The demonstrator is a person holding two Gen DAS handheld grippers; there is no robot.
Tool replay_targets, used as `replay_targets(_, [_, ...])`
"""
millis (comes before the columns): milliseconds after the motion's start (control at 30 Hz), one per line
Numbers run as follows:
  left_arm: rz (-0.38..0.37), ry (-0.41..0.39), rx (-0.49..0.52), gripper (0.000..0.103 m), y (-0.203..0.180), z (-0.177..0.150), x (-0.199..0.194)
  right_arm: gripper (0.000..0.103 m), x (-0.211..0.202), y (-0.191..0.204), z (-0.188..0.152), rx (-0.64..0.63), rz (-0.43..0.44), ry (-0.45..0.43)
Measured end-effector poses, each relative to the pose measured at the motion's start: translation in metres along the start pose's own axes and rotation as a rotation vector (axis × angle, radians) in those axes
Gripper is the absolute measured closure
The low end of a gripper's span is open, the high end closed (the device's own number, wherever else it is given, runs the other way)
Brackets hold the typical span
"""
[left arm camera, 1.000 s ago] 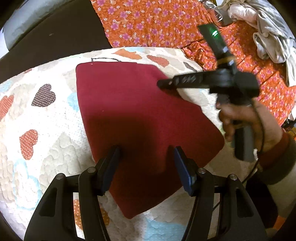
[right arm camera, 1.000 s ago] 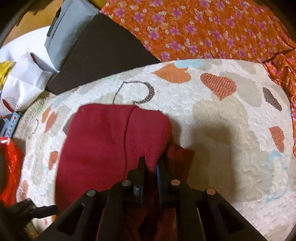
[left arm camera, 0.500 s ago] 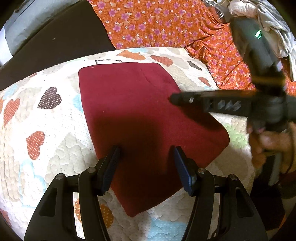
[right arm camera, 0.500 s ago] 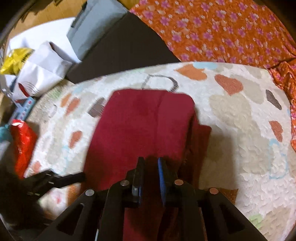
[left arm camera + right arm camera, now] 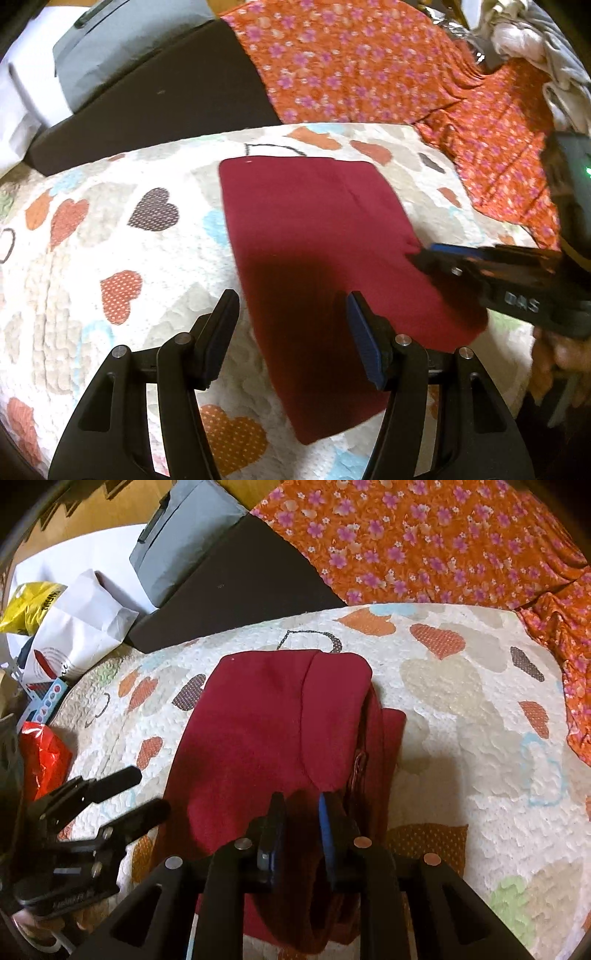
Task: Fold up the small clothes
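A dark red garment (image 5: pixel 325 251) lies folded on a heart-patterned quilt (image 5: pixel 110 229); it also shows in the right wrist view (image 5: pixel 266 731). My left gripper (image 5: pixel 291 314) is open and empty, hovering over the garment's near left edge; it also shows in the right wrist view (image 5: pixel 125 794). My right gripper (image 5: pixel 301 805) has its jaws slightly parted with a raised fold of the red cloth between them at the garment's right edge. It also shows in the left wrist view (image 5: pixel 421 258), its tips at that edge.
An orange floral cloth (image 5: pixel 369 66) lies beyond the quilt, with a pile of pale clothes (image 5: pixel 546 48) at the far right. A dark board (image 5: pixel 236 590), a grey case (image 5: pixel 184 535), white bags (image 5: pixel 77 624) and a red packet (image 5: pixel 40 753) sit at the left.
My right gripper has pulled back from above the garment's middle to its right edge and its jaws have parted a little. The garment's right flap now lies flatter. My left gripper has shifted slightly left.
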State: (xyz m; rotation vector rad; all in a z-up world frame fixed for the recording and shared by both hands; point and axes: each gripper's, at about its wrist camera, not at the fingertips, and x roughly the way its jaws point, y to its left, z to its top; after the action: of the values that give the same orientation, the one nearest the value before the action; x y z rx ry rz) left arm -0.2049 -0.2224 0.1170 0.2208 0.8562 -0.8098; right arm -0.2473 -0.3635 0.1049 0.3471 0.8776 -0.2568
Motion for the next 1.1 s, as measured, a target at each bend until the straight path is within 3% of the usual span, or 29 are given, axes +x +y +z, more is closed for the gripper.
replay_targets(300, [0.028, -0.007, -0.029, 0.044, 0.003, -0.002, -0.001, 0.082, -0.009, -0.008, -0.010, 0.044, 0.006, -0.033])
replay_targets(433, [0.011, -0.004, -0.048, 0.044, 0.004, 0.000, 0.002, 0.067, -0.018, -0.013, -0.014, 0.046, -0.032, -0.063])
replay_targets(567, [0.003, 0.009, -0.048, 0.044, 0.001, 0.000, 0.008, 0.067, -0.009, -0.019, -0.018, 0.049, 0.009, -0.022])
replay_targets(733, [0.008, 0.020, -0.030, 0.042, -0.007, -0.002, 0.015, 0.069, 0.004, -0.015, -0.026, -0.014, -0.040, 0.032])
replay_targets(1100, [0.022, 0.013, -0.023, 0.037, -0.012, -0.011, 0.022, 0.069, 0.015, -0.020, -0.036, -0.012, -0.036, 0.080])
